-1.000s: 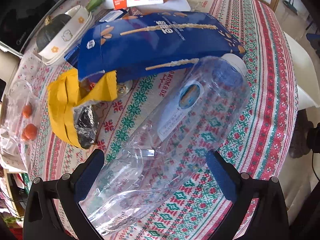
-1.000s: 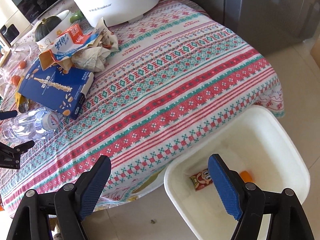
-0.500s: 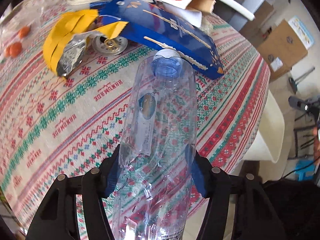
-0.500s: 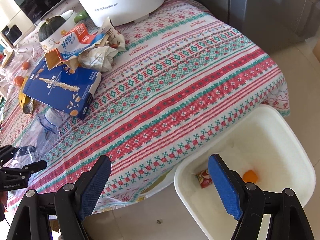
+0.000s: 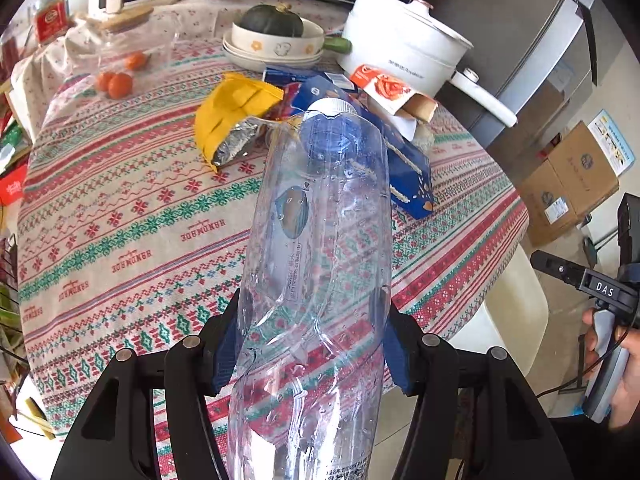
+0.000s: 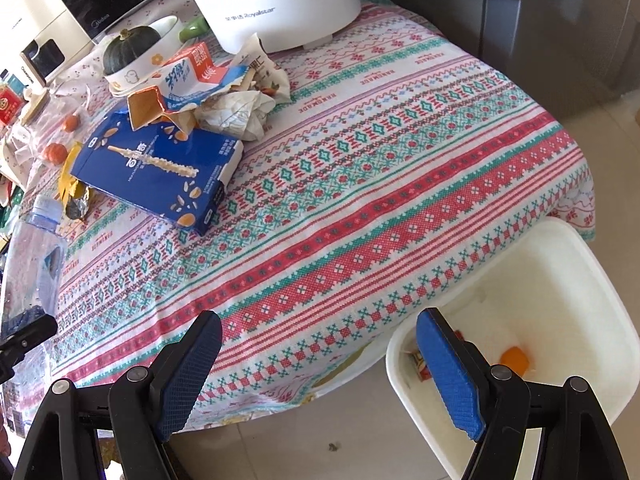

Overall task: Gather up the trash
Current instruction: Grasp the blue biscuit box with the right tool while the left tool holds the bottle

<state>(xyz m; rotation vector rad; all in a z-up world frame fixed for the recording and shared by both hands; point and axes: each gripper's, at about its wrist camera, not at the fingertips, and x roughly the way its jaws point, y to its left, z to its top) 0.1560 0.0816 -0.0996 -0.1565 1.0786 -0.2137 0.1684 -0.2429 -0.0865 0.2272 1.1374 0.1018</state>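
- Clear plastic bottle point(image 5: 316, 264) sits clamped between the blue pads of the left gripper point(image 5: 312, 340), lifted off the tablecloth point(image 5: 120, 216), cap pointing away from the camera.
- Right gripper point(image 6: 320, 376) hangs with jaws wide apart and nothing between them, at the table's edge, one pad over the white bin point(image 6: 560, 300).
- Bin stands on the floor beside the table; an orange scrap point(image 6: 514, 360) and a small wrapper point(image 6: 418, 362) lie inside.
- Blue box point(image 6: 156, 168), yellow bag point(image 5: 236, 116), torn carton point(image 6: 188, 76) and crumpled paper point(image 6: 240, 112) lie clustered on the cloth near the white pot point(image 6: 280, 0).
- Bowl point(image 5: 276, 44) beside the pot holds a dark squash point(image 5: 270, 20).
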